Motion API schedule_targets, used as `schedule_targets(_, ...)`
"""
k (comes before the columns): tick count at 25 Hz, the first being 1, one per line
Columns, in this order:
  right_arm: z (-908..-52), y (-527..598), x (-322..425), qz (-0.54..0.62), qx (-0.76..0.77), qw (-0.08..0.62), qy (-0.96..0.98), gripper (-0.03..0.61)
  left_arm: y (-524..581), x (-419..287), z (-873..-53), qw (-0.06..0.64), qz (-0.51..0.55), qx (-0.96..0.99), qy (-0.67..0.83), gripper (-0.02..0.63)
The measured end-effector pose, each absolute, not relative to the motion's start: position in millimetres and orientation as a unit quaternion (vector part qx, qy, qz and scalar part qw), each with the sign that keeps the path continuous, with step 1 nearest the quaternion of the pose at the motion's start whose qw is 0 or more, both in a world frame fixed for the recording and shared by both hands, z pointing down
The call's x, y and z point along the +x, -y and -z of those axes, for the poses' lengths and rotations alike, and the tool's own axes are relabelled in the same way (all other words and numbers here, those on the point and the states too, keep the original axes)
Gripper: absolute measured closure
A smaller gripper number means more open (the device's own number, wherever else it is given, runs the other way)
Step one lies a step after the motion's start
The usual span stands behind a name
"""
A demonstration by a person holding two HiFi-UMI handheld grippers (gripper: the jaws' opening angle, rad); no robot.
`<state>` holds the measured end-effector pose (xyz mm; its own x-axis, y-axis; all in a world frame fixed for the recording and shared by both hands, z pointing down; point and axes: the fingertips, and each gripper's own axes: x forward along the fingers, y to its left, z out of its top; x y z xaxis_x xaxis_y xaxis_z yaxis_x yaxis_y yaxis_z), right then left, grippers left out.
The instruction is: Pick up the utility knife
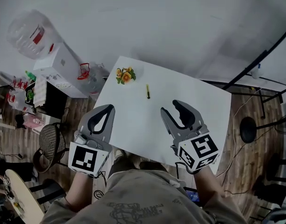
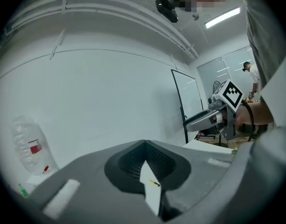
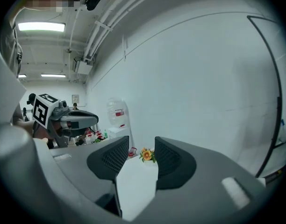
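Observation:
The utility knife (image 1: pixel 148 91) is a small yellow and black stick lying on the white table (image 1: pixel 133 129), toward the far side. My left gripper (image 1: pixel 109 108) hovers over the table's near left edge, its tips touching and nothing between them. My right gripper (image 1: pixel 170 107) is open and empty, just short of the knife and to its right. In the left gripper view the jaws meet at the tip (image 2: pixel 144 143), and a sliver of table with the knife (image 2: pixel 154 183) shows through the gap behind. The right gripper view shows parted jaws (image 3: pixel 142 149) over bare table; the knife is hidden there.
A small bunch of orange flowers (image 1: pixel 125 75) (image 3: pixel 146 155) sits at the table's far left corner. Left of the table are a water bottle (image 1: pixel 28 34), a white box (image 1: pixel 63 69) and a wicker chair (image 1: pixel 52 143). A black frame (image 1: pixel 255 64) and cables lie to the right.

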<state>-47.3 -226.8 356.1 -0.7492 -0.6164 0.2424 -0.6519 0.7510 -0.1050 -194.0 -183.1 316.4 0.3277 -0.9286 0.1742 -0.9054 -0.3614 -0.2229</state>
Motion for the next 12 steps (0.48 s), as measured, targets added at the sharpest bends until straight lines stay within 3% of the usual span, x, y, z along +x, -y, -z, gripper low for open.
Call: schedule_targets(12,-357.4,245.6,-51.4,-0.102,0.421,0.105,0.895,0.393,225.4,-205.0,-318.3,0.039,0.143,-0.858,-0.492,0.614)
